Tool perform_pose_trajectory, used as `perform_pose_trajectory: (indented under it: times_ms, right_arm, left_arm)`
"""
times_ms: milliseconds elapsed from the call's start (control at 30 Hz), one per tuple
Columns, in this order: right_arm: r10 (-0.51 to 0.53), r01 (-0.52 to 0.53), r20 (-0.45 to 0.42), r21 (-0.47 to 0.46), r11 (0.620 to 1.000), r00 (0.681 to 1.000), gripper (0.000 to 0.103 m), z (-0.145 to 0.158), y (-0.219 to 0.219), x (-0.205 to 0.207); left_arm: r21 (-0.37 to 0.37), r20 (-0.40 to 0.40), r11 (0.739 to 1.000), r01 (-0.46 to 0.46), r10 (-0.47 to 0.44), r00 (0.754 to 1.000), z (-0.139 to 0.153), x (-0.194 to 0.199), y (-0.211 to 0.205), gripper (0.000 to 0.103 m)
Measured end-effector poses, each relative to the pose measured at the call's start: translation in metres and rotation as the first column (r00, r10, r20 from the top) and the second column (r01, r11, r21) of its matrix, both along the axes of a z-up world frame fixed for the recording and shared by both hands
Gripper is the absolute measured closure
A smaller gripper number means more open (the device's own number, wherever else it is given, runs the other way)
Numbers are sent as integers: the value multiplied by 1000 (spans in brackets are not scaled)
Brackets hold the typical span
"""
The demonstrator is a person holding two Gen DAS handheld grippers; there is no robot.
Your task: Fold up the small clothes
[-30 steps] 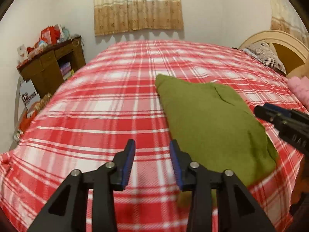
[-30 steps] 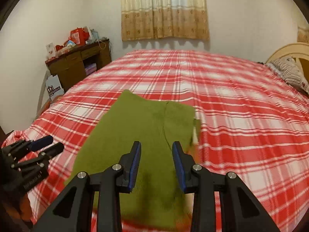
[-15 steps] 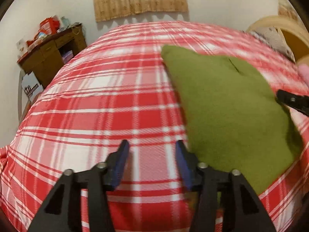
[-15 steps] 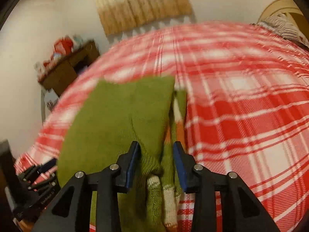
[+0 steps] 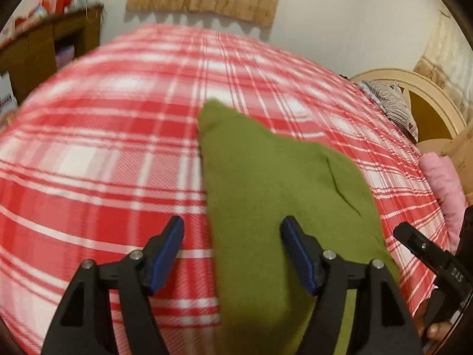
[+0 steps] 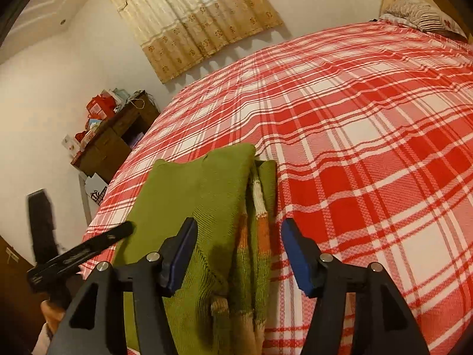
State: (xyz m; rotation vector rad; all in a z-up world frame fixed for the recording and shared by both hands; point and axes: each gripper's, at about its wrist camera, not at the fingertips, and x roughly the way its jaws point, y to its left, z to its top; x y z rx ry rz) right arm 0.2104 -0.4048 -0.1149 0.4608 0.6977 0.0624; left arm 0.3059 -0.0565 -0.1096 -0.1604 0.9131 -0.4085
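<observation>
Jaws on both tools spread wide now, wider than 0.5 s ago, nothing held in either. Left gripper down low over the near left edge of the green knit sweater, 1 blue pad over plaid, the other over green cloth. Right gripper astride the sweater's right side, where the orange-and-white striped sleeve lies tucked along the fold, its cuff bunched near the tool. Sweater lying flat on the red plaid bedspread, near the foot edge, already folded lengthwise into a long narrow panel with both sides turned in. Closer and lower than 1 s ago, and more tilted on the right: a reach for the near hem, judged by the pose. Likely next: pinch both near corners and carry them toward the far end for the crosswise fold. Risk: loose sleeve slipping out as the knit lifts. Pink garment rolled at the bedspread's right edge, untouched. Wooden dresser and curtain beyond.
</observation>
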Motion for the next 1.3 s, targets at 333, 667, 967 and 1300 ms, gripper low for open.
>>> perform_pose_trajectory:
  times_ms: [333,667,967,1300]
  right_arm:
    - [66,-68,-97,-27,997,993,30,-34,10,52]
    - [232,-233,-56,-21,972,971,31,-37,21,47]
    - [234,-233,-57,23,972,971,31,-43,14,49]
    - [228,-231,-59,-49,972,972,37,-39,26,45]
  left_arm:
    - [6,28,1000,-10,10,1000,-11,-11,-5,16]
    - [-2,31,1000,-9,9,999,-11,-9,-5,16]
    - [3,35,1000,-8,8,999,-11,-9,-6,16]
    - [4,36,1000,-7,6,999,-12,-8,-7,16]
